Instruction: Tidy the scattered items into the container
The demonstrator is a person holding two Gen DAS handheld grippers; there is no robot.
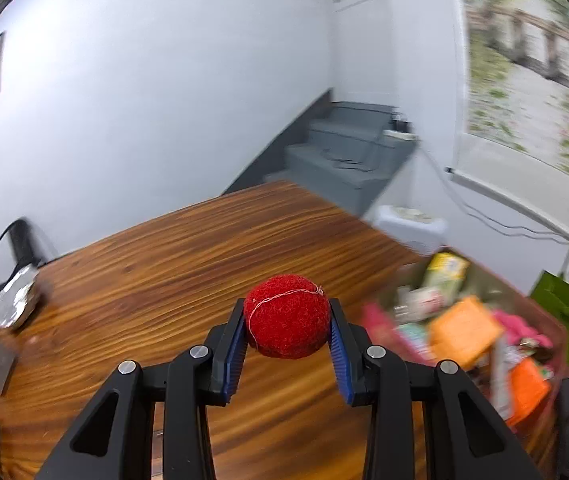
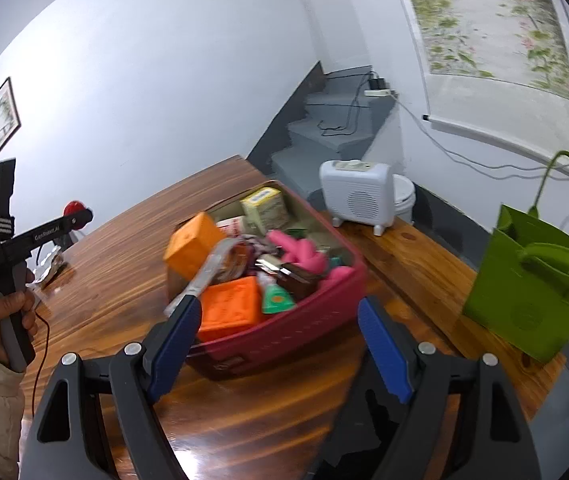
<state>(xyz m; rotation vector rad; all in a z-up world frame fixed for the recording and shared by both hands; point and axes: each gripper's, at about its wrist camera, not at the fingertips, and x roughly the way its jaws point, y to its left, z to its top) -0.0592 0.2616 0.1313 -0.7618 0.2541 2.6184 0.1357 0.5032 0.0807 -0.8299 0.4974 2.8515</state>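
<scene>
My left gripper (image 1: 287,322) is shut on a fuzzy red ball (image 1: 286,316) and holds it above the wooden table (image 1: 164,264). The ball also shows in the right wrist view (image 2: 74,207), far left. The pink container (image 2: 304,324) sits on the table, packed with several items: orange blocks (image 2: 228,308), a yellow box (image 2: 264,208), pink things (image 2: 300,252). In the left wrist view it is blurred at the lower right (image 1: 556,320). My right gripper (image 2: 280,340) is open and empty, its blue pads on either side of the container's near end.
A crumpled foil lump (image 1: 16,300) lies at the table's left edge, with small flat items below it. A green bag (image 2: 528,284) stands right of the container. A white heater (image 2: 358,196) stands behind it. Grey stairs (image 1: 344,152) lie beyond the table.
</scene>
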